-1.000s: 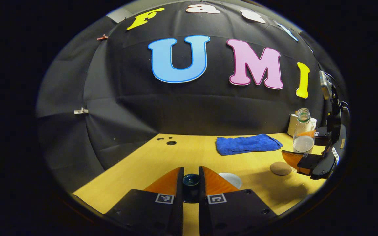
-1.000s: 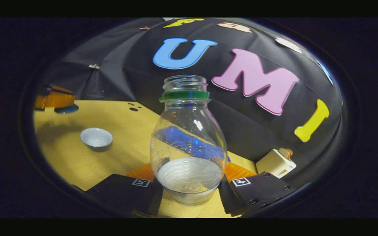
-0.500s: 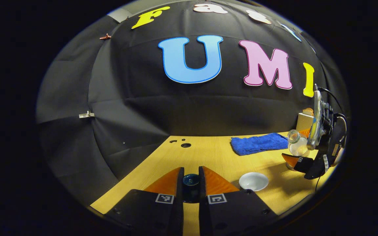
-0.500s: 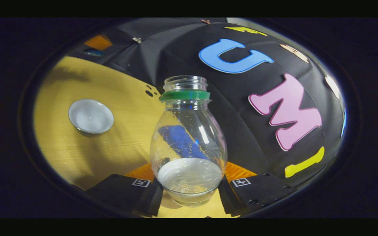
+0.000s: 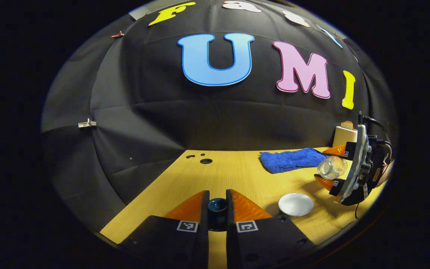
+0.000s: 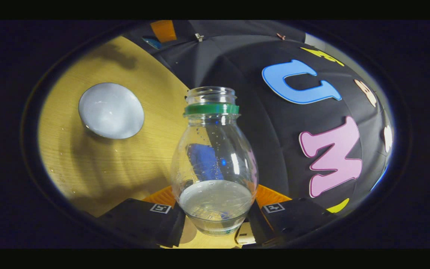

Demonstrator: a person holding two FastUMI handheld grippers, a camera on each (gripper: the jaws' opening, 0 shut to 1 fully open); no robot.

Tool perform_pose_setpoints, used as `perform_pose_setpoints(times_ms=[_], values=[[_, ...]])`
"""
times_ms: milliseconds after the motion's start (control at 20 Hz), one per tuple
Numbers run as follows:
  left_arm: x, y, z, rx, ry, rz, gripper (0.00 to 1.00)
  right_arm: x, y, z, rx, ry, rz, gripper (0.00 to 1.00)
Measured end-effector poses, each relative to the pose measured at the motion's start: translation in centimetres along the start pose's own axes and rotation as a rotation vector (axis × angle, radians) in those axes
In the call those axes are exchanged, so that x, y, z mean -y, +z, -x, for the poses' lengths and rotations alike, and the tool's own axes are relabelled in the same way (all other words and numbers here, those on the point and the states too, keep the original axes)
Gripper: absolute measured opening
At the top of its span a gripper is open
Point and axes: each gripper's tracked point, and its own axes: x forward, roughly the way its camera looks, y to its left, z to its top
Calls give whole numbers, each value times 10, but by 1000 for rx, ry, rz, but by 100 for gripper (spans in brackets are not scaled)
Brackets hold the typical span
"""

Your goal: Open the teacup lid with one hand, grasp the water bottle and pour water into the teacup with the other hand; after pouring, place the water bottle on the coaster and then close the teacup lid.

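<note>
Tongs (image 5: 217,203) above yellow wooden table (image 5: 237,173) — blue cloth (image 5: 291,160) at back.

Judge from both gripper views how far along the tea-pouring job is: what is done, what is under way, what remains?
Done: the lid is off, pinched in the left hand-held gripper; the teacup stands open on the table. Under way: the right hand-held gripper holds the uncapped water bottle, tipped toward the cup in the left gripper view; no water seen leaving yet. Left: pouring, setting the bottle on the coaster, closing the lid.
</note>
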Motion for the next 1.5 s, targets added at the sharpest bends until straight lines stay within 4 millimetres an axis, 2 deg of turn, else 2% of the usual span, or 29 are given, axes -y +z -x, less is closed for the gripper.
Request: perform_pose_setpoints(times_ms=[300, 350, 400, 750, 1500], values=[[-9, -9, -5, -16, -1, -13, 23, -12, 11, -4, 40, -26, 146, 74], [-10, -9, -5, -16, -3, -17, 26, -14, 11, -6, 42, -25, 156, 74], [-10, -10, -5, -15, -8, -19, 23, -16, 11, -8, 43, -22, 167, 74], [-10, -18, -7, -34, -22, 10, 23, -15, 13, -21, 74, -39, 273, 74], [-19, -21, 0, -33, -4, 12, 23, -10, 35, -25, 192, -84, 474, 74]])
